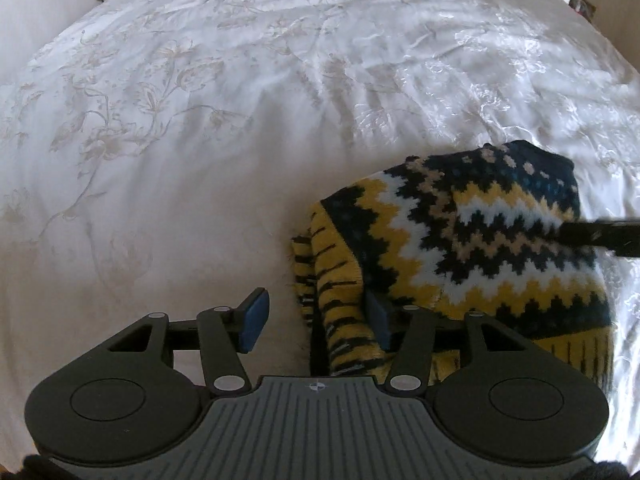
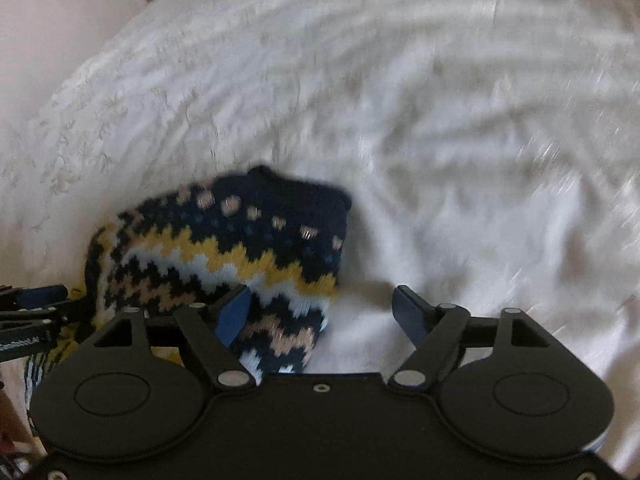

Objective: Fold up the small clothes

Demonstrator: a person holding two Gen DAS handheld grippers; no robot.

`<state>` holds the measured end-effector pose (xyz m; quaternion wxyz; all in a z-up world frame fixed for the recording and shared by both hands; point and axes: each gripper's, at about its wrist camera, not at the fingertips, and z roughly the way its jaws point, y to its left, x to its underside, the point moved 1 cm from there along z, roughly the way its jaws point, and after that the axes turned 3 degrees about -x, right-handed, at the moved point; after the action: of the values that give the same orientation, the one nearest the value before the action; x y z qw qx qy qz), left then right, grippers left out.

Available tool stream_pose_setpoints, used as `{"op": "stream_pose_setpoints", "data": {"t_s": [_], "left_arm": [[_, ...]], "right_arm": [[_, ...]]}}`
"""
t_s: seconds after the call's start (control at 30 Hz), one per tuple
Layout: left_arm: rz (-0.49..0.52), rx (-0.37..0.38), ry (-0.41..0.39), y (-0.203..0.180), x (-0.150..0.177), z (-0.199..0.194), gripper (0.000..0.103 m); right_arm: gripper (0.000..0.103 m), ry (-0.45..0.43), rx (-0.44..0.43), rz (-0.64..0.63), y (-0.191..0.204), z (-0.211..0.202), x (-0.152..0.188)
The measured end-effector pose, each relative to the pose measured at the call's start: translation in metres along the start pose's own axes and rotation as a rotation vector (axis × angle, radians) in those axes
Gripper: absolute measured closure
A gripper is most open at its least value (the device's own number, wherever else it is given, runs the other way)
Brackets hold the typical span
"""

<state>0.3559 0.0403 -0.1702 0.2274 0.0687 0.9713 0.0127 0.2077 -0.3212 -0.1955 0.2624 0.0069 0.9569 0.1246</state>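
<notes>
- Nearest, the left claw stands wide, its blue pads apart, with the yellow striped edge of the sweater lying loose between them.
- The right claw is also wide, holding nothing; its left pad rests over the sweater's near corner.
- The folded zigzag sweater lies on the bed.
- Beyond, white flowered bedding stretches away, blurred in the right view.
</notes>
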Motion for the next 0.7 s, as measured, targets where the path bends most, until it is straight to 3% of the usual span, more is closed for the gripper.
{"op": "stream_pose_setpoints", "data": {"t_s": [0.07,0.2,0.33,0.43,0.7], "left_arm": [[-0.009,0.010,0.001,0.003,0.000,0.002,0.050],[-0.023,0.021,0.001,0.006,0.001,0.004,0.048],[-0.022,0.025,0.003,0.005,0.000,0.006,0.047],[-0.017,0.023,0.006,0.005,-0.001,0.007,0.046],[0.008,0.042,-0.025,0.005,0.001,-0.004,0.047]], "right_arm": [[0.024,-0.058,-0.004,-0.029,0.002,-0.020,0.004],[0.024,-0.078,-0.048,-0.064,0.006,-0.048,0.027],[0.024,-0.006,-0.022,-0.130,0.019,-0.033,0.051],[0.022,0.025,-0.003,-0.090,0.017,-0.014,0.057],[0.010,-0.006,0.022,-0.040,0.016,-0.022,0.057]]}}
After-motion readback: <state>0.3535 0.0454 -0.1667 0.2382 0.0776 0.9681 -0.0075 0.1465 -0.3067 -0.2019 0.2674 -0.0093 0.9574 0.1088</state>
